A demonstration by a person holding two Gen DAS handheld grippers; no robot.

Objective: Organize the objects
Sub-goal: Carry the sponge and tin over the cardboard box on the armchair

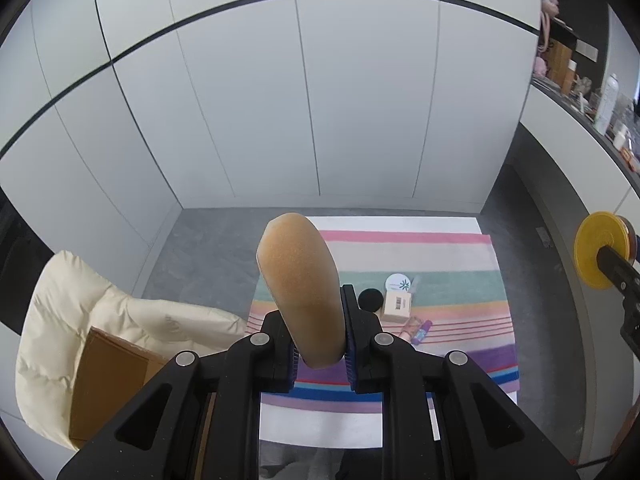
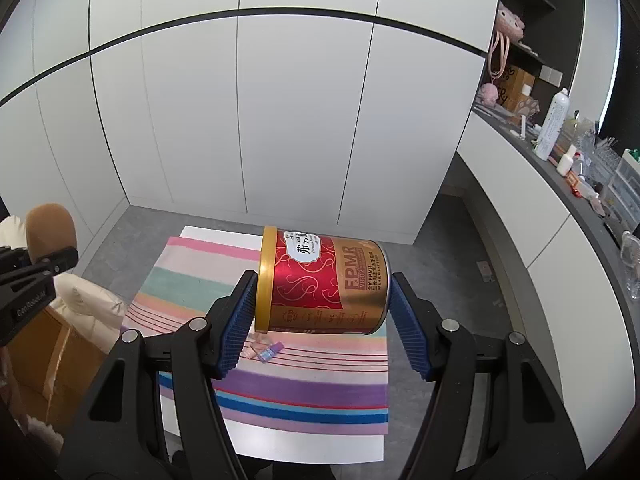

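Above the striped mat (image 2: 280,380) spread on the grey floor (image 1: 200,252), both claws hold something in the air. The left claw (image 1: 320,344) is clamped on the lower end of a tan, matte, rounded object (image 1: 300,284) that stands up and away from the jaws. I cannot say what it is. Its fine-grained skin looks spongy or soft, so it probably weighs little and gives under the pads. The low hold leaves a long free end that could sway, so a hold nearer the middle would be steadier.

The right claw (image 2: 322,312) is closed across a red and gold can (image 2: 324,284), carried on its side, one blue ribbed pad against the yellow lid end and the other against the base. The can looks stiff and smooth-walled, likely metal or coated card. Gripping end to end avoids the slick curved wall, though a push on the lid could loosen it. How full or heavy it is cannot be told.

The can reads "FPMR" and "PREMIUM CAT FOOD", with Chinese characters on a white panel. Still on the mat lie a small box with a barcode (image 1: 397,305), a round white lid with a green emblem (image 1: 399,282), a black disc (image 1: 370,298) and a little purple tube (image 1: 422,332). An open cardboard box (image 1: 108,384) sits to the left beside a cream padded jacket (image 1: 60,320)
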